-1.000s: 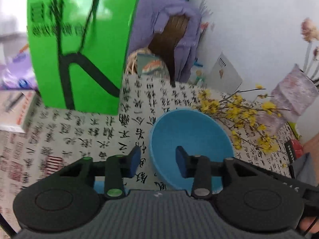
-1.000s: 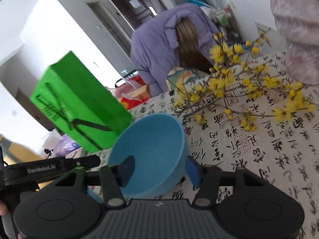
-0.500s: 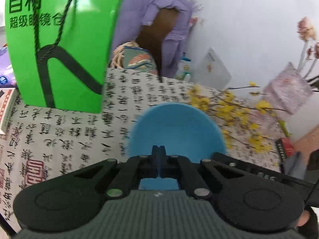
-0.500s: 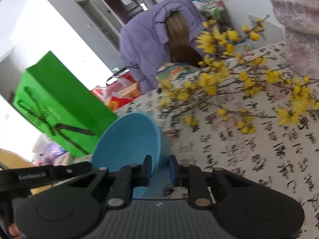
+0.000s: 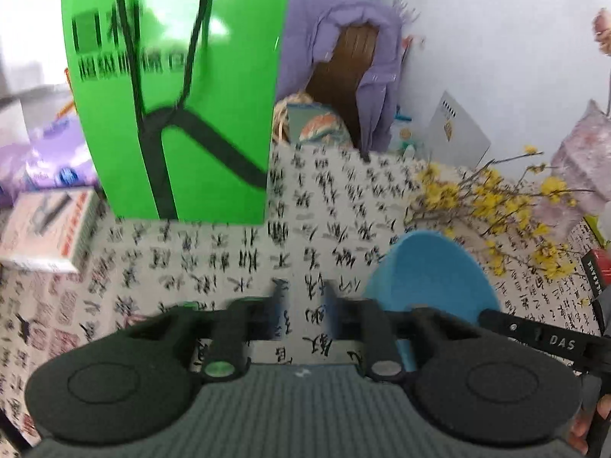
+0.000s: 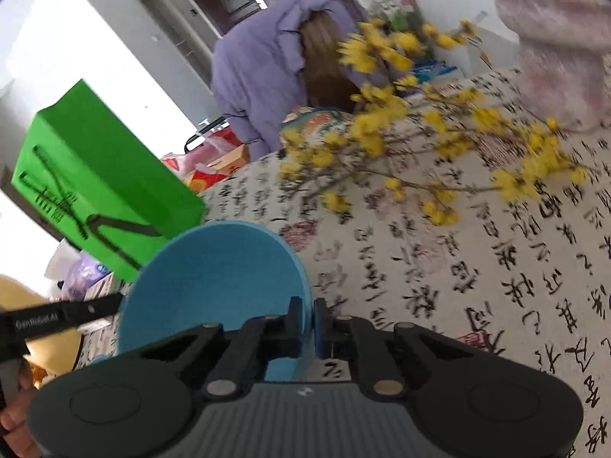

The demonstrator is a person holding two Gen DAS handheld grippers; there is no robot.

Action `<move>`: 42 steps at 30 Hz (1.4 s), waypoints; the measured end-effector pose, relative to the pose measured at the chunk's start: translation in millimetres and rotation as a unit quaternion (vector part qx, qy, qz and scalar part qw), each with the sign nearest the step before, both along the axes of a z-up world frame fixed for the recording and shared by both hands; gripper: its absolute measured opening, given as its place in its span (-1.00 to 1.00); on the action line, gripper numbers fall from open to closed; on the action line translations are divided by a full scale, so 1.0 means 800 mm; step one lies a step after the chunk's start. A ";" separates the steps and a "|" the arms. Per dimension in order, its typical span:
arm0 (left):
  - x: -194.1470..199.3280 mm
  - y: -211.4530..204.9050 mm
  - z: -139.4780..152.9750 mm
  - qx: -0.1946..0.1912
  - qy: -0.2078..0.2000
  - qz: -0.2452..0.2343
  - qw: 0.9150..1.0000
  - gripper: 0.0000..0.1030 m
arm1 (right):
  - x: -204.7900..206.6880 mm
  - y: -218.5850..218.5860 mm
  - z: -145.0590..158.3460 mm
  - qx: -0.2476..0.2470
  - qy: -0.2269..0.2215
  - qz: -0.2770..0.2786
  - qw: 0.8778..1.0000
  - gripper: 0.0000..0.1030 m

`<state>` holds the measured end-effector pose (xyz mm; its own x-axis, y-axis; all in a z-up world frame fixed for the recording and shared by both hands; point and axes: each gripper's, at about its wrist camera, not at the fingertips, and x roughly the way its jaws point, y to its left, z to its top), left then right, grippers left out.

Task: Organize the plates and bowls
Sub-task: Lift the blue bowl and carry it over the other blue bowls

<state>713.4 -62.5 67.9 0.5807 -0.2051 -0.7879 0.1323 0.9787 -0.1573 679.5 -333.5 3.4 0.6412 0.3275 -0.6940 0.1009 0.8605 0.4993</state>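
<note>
Your right claw (image 6: 304, 320) is clamped on the near rim of the blue bowl (image 6: 214, 278): one finger sits inside the wall, the other outside, with the rim pinched between them. Bowl is tilted, its open side facing the lens and to the left. Whether its base touches the desk (image 6: 477, 267) cannot be told from this view.

Your left claw (image 5: 303, 305) is released, fingers apart with a clear gap and nothing between them; only the calligraphy-printed cloth (image 5: 236, 255) shows through the gap. Fingertips are motion-blurred. From the left wrist view the same blue bowl (image 5: 431, 274) lies to the right of that claw, just beside its right finger, with the right claw's black body crossing in front of the bowl's lower right edge.

Outward on the desk:
- Yellow flowering branches (image 6: 420, 145) lie beyond and right of the bowl, near it.
- Green paper bag (image 5: 175, 87) with black cord handles stands upright at the far left.
- White boxed item (image 5: 46, 229) with red lettering, left of the bag's base.
- Pink patterned wrapping (image 6: 553, 45) at the far right corner.

Beyond the desk edge, a purple jacket (image 6: 259, 61) hangs over a brown chair back (image 5: 343, 68).
</note>
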 end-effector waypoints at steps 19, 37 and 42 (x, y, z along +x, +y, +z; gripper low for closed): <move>0.006 -0.022 -0.013 -0.099 0.034 -0.026 0.994 -0.45 | 0.006 0.005 -0.022 0.015 0.003 0.014 1.000 -0.90; -0.071 -0.018 0.070 -0.105 0.001 -0.027 0.994 -0.69 | -0.049 -0.001 0.083 0.004 -0.051 0.028 0.998 -0.89; -0.140 -0.006 0.102 -0.112 -0.008 -0.019 0.993 -0.68 | -0.107 0.006 0.117 0.001 -0.063 0.042 0.997 -0.89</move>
<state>601.3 -66.9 149.6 0.5810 -0.3973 -0.7104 0.1735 0.9132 -0.3688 593.8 -328.5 97.0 0.6928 0.3850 -0.6097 -0.0355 0.8627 0.5045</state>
